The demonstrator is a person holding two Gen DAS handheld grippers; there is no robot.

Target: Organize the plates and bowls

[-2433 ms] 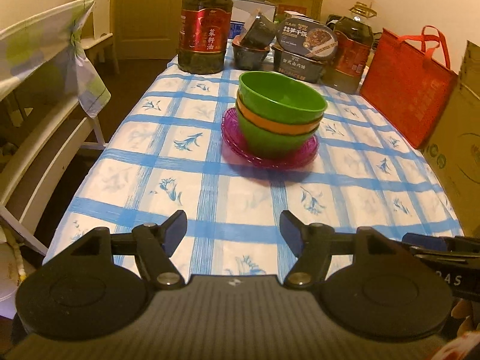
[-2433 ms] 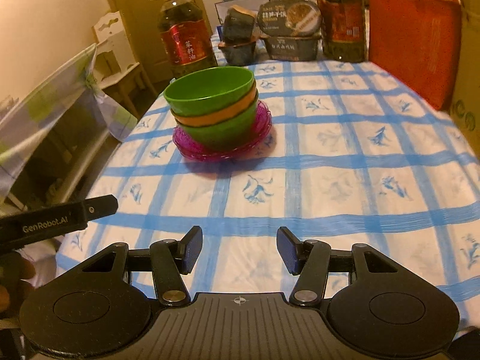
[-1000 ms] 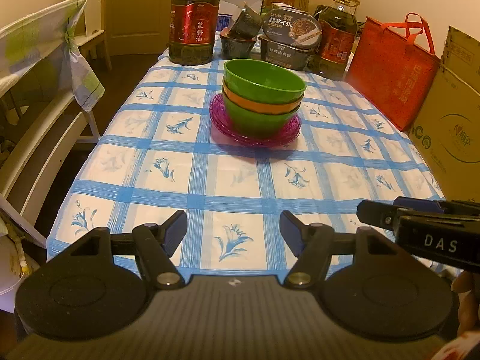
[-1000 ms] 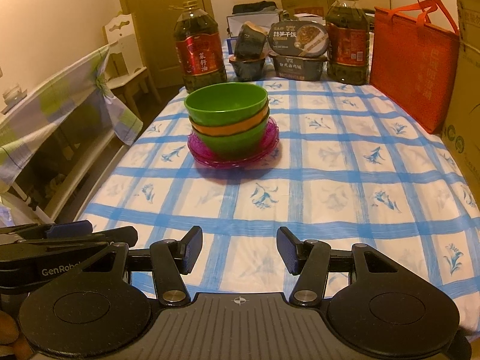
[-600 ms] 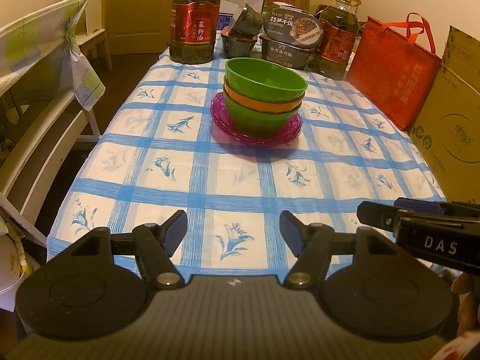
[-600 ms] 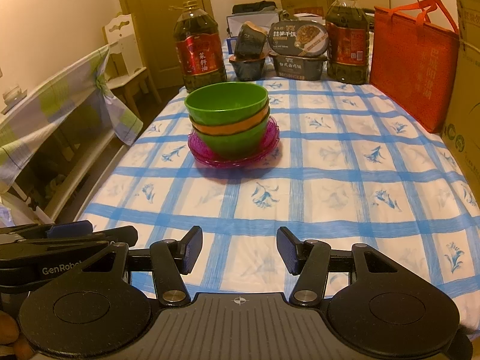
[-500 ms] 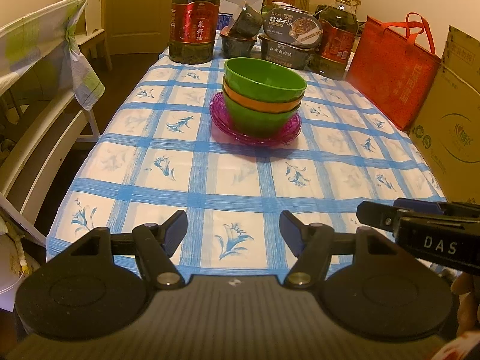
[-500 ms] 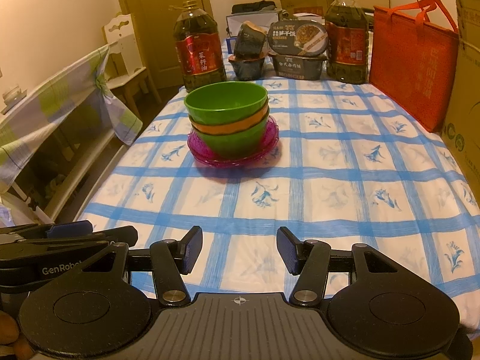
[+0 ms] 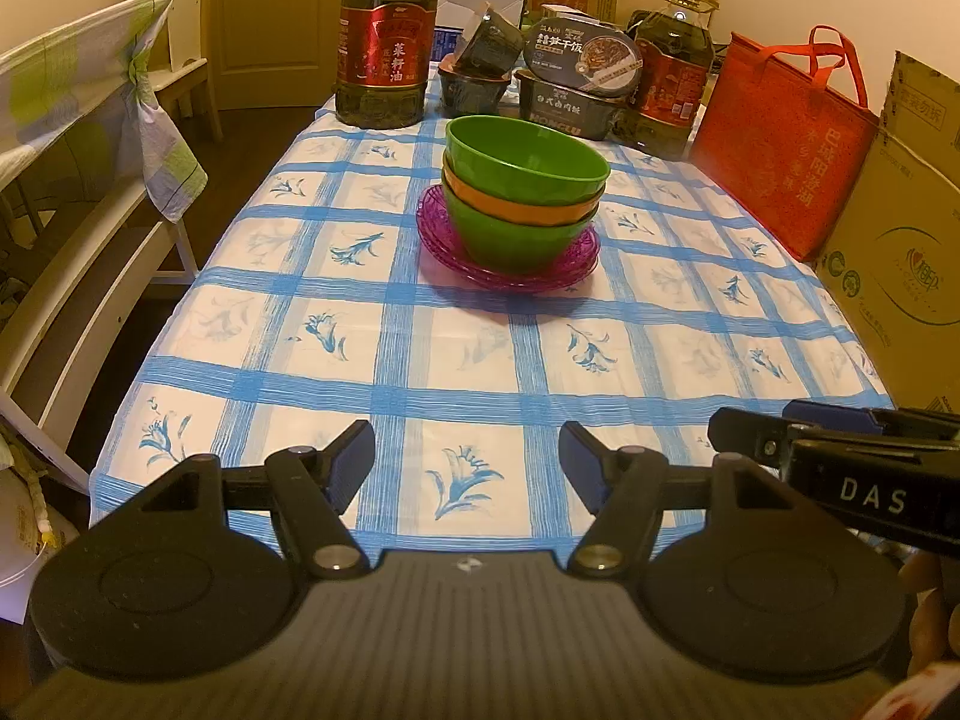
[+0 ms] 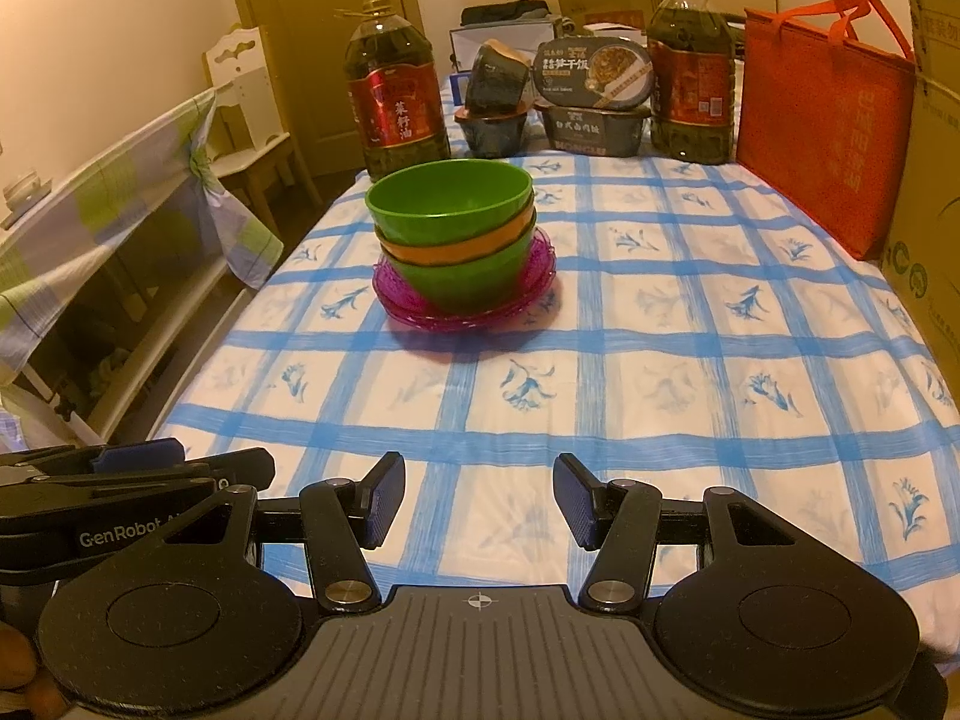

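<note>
On a blue-checked table (image 9: 420, 324), three nested bowls (image 9: 523, 192) — green, orange, green — sit on stacked magenta plates (image 9: 456, 255) toward the far edge, while left gripper (image 9: 467, 459) and right gripper (image 10: 479, 501) hover at the near edge, jaws spread and empty.

Warm-lit cream walls (image 10: 90, 30), a wooden door (image 10: 312, 30), a white chair (image 9: 174, 30).

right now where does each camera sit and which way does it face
Left wrist: on the left gripper, above the table's near edge, looking along the table at the bowls on pink plates; own open fingers show, the right gripper at right.
Right wrist: on the right gripper, facing the same way; own open fingers show, the left gripper at left.
Shared: the bowls, plates, oil bottles, red bag.
</note>
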